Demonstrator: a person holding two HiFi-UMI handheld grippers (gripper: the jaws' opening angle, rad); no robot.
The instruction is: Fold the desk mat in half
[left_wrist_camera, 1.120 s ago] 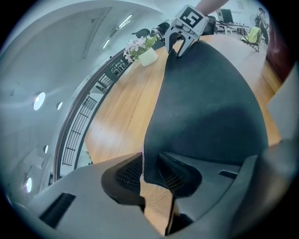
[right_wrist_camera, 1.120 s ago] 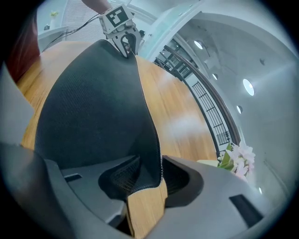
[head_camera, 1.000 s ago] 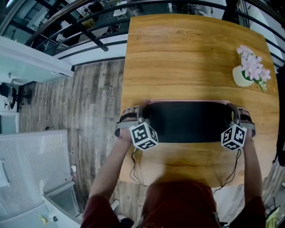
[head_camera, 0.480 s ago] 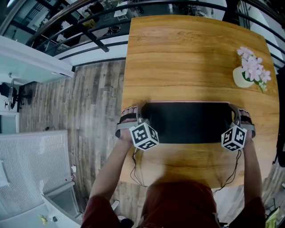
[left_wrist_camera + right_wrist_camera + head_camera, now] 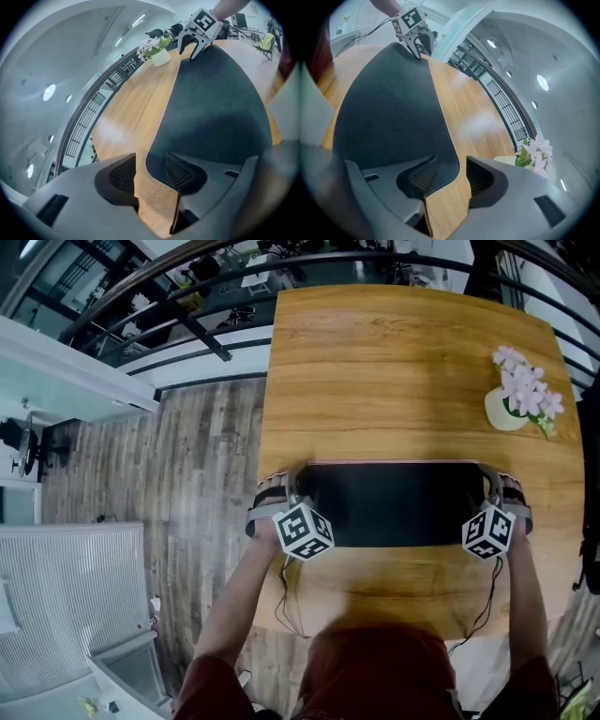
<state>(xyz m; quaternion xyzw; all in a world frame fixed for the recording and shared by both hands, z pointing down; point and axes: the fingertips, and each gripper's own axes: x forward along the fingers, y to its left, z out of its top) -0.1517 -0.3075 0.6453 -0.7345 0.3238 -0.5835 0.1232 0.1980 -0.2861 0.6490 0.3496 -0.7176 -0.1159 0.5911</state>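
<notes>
The desk mat [image 5: 394, 504] lies doubled over on the wooden table [image 5: 375, 362], its black underside up and a thin pink edge along the far side. My left gripper [image 5: 298, 476] stands open at the mat's far left corner. In the left gripper view that corner [image 5: 157, 161] rests flat between the spread pads [image 5: 180, 172], untouched by the outer one. My right gripper [image 5: 490, 478] is at the far right corner, its jaws opening. There the mat's corner [image 5: 443, 171] lies loose between the pads [image 5: 423, 177], with a gap to the outer one.
A white vase of pink flowers [image 5: 514, 401] stands at the table's far right, seen also as the vase [image 5: 159, 55] and the flowers [image 5: 536, 151]. The table's left edge drops to a plank floor [image 5: 202, 456]. A railing runs beyond the far edge.
The mat's far corners, lifted and pinched a second ago, now lie flat on the lower layer. Both grippers' jaws have spread apart and let the mat go.
</notes>
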